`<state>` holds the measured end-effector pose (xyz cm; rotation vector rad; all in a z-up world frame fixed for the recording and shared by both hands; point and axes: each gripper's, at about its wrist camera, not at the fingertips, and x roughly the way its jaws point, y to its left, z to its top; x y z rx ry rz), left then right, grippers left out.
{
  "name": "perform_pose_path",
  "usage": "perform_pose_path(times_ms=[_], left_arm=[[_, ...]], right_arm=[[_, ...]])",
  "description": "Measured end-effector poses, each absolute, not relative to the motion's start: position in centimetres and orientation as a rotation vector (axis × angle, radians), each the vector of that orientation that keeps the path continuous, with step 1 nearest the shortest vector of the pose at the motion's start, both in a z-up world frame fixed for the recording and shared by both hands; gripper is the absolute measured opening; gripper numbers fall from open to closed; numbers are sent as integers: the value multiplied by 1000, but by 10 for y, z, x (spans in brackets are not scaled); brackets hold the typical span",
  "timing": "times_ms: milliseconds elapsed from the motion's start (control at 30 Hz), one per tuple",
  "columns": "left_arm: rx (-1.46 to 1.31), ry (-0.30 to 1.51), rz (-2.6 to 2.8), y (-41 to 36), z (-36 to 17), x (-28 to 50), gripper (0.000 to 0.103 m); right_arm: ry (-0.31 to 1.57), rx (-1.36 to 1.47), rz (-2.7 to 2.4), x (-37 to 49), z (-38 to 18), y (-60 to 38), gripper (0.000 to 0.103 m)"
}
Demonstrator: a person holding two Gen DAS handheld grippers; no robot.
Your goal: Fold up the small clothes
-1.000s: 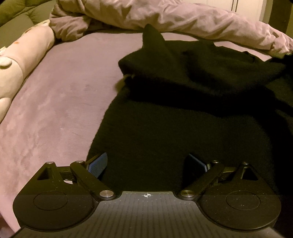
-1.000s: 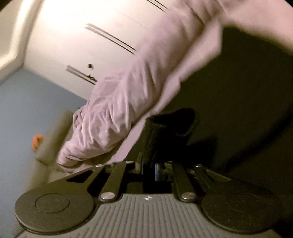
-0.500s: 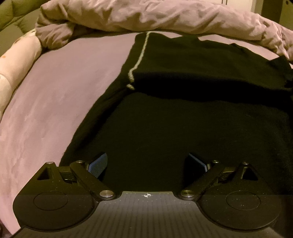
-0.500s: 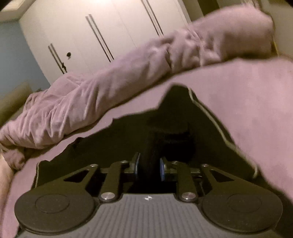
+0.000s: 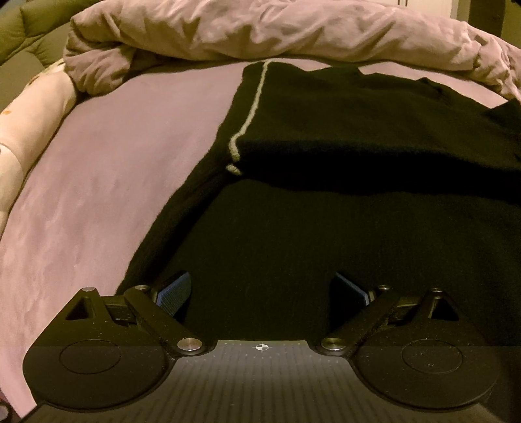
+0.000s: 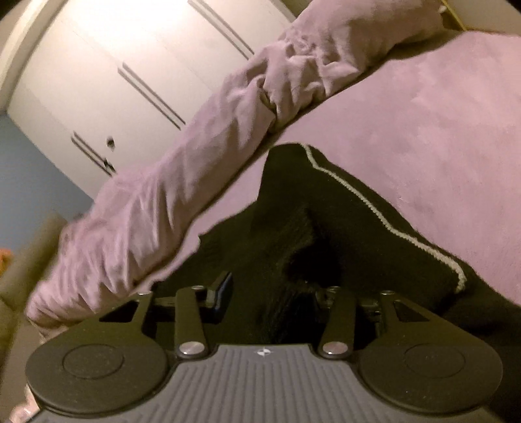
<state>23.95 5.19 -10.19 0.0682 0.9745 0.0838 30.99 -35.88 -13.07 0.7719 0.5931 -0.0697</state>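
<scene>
Purple bedsheet (image 5: 97, 182) carries the black garment (image 5: 325, 247), its far part folded over the near; left gripper (image 5: 262, 289) hovers spread above the near cloth; right gripper (image 6: 273, 289) stands parted, nothing pinched; loose, the fold may slump toward the duvet (image 5: 260, 29).

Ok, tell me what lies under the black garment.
The black garment lies on the purple bedsheet, which shows all around it. Its folded-over top flap covers its own lower layer; anything else beneath is hidden.
</scene>
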Motion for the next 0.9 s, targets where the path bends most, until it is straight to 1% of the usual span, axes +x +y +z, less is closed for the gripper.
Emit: perform_pose_path(times_ms=[33, 100, 167, 267, 433, 700, 733, 800, 833, 900], left_arm=[[74, 973, 81, 52, -101, 243, 98], [107, 954, 92, 53, -98, 254, 99], [152, 930, 123, 56, -96, 267, 101], [245, 900, 194, 62, -96, 285, 101], [265, 882, 229, 77, -97, 305, 101], [271, 847, 237, 74, -109, 328, 100], [252, 846, 240, 75, -110, 330, 99], [206, 851, 232, 79, -110, 332, 90], [180, 856, 223, 80, -110, 333, 84], [143, 866, 218, 83, -110, 335, 80]], right_arm=[[608, 744, -66, 314, -131, -356, 10], [611, 701, -53, 317, -126, -351, 10], [579, 688, -26, 315, -117, -350, 10], [543, 692, 1, 315, -105, -351, 10], [542, 657, 21, 321, -97, -352, 10], [561, 662, 19, 325, -101, -352, 10], [563, 656, 19, 325, -101, -352, 10], [568, 653, 17, 324, -102, -353, 10], [570, 653, 18, 324, -103, -353, 10], [574, 651, 19, 324, -103, -353, 10]])
